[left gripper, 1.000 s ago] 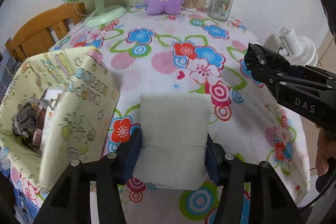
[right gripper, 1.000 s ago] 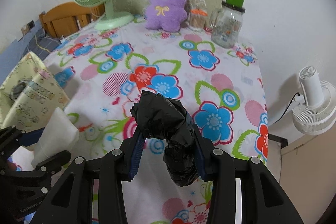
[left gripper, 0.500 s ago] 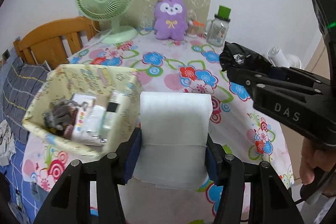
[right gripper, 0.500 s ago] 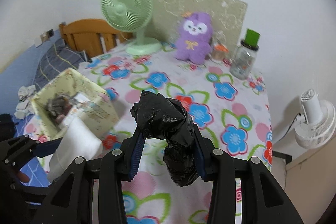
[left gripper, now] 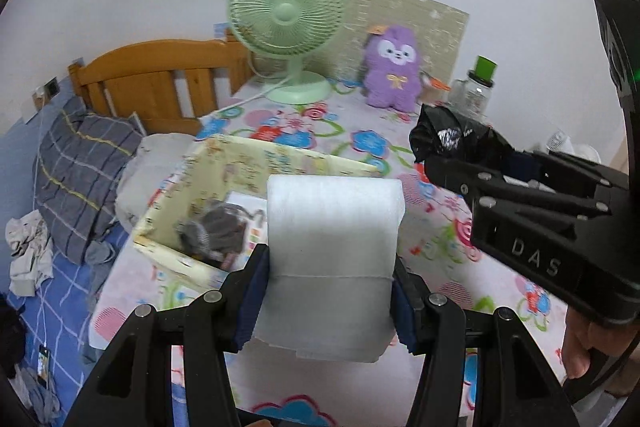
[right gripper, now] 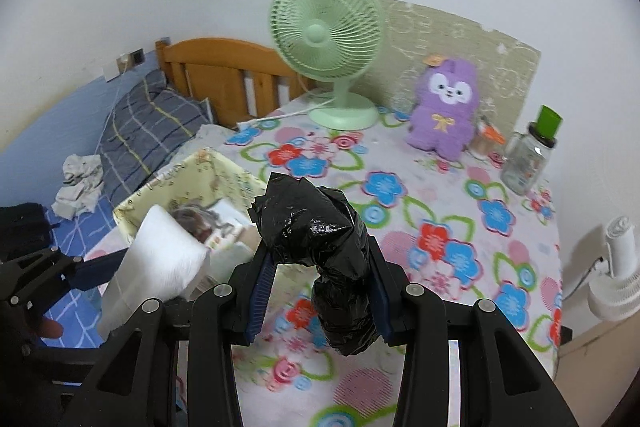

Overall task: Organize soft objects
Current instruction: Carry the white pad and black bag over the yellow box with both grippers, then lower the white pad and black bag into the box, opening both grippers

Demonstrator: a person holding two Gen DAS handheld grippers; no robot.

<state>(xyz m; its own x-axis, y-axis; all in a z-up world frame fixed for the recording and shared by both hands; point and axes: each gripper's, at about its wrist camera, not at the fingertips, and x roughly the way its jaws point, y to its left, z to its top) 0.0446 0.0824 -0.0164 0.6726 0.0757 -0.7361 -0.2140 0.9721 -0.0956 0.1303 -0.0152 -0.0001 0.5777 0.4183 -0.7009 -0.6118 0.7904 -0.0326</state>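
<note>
My left gripper (left gripper: pixel 329 291) is shut on a folded white foam sheet (left gripper: pixel 334 251), held above the table just right of the yellow fabric bin (left gripper: pixel 256 159). The foam also shows in the right wrist view (right gripper: pixel 160 259), over the bin's (right gripper: pixel 176 171) near edge. My right gripper (right gripper: pixel 320 291) is shut on a crumpled black plastic bag (right gripper: pixel 320 247), held in the air above the flowered tablecloth; it shows in the left wrist view (left gripper: pixel 452 143) at the right. The bin holds a grey knitted item (left gripper: pixel 216 227) and flat packets.
A green desk fan (right gripper: pixel 328 51), a purple plush toy (right gripper: pixel 444 111) and a glass jar with a green lid (right gripper: pixel 528 155) stand at the table's far edge. A wooden headboard (left gripper: pixel 160 83) and a bed with a plaid pillow (left gripper: pixel 80 171) lie left. A white fan (right gripper: pixel 616 279) stands at the right.
Both grippers have risen and drawn back from the table with their loads. The bin's inside has come into view and now sits just behind and left of the foam.
</note>
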